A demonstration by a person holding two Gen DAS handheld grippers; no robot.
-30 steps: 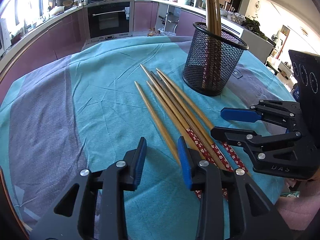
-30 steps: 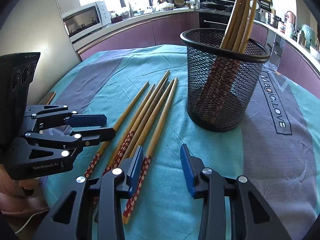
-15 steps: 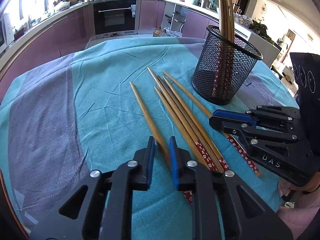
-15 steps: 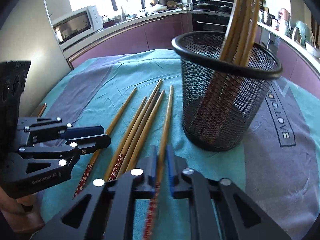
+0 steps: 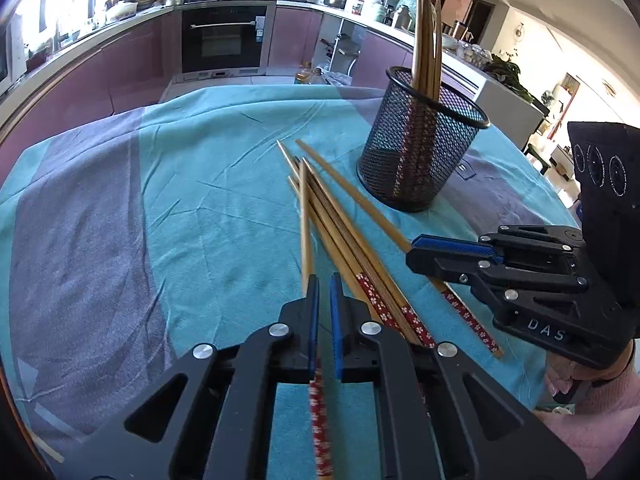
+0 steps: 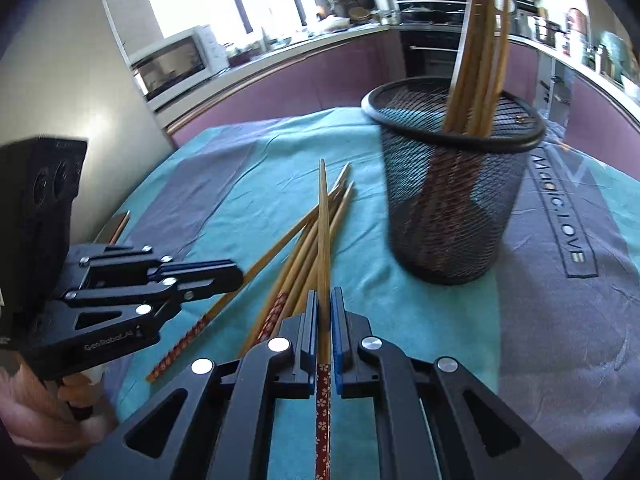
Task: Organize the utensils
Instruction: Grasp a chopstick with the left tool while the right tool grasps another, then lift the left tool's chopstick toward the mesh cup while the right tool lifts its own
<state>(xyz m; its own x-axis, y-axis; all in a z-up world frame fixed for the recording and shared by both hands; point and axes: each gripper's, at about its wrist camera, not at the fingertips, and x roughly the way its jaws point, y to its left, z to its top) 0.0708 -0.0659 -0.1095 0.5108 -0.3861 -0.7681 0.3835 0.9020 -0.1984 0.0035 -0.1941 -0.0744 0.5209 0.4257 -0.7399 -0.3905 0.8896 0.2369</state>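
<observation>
Several bamboo chopsticks with red flowered ends (image 5: 348, 240) (image 6: 298, 258) lie bunched on the cloth. My left gripper (image 5: 323, 280) (image 6: 240, 274) is shut on one chopstick (image 5: 306, 216), which slants across the bunch. My right gripper (image 6: 325, 294) (image 5: 412, 251) is shut on another chopstick (image 6: 323, 220), whose thin tip points ahead over the pile. A black mesh holder (image 5: 420, 160) (image 6: 452, 208) stands upright beyond the pile. More chopsticks (image 5: 426, 40) (image 6: 480, 60) stand inside it.
A teal and grey tablecloth (image 5: 160, 200) (image 6: 560, 300) covers the table. Purple kitchen cabinets and an oven (image 5: 224, 40) lie past the far edge, and a microwave (image 6: 172, 64) sits on the counter. A hand in a pink sleeve (image 5: 592, 400) holds the right gripper.
Both grippers went from open to shut, each closing on one chopstick. The two gripped chopsticks have swung out of line with the bunch.
</observation>
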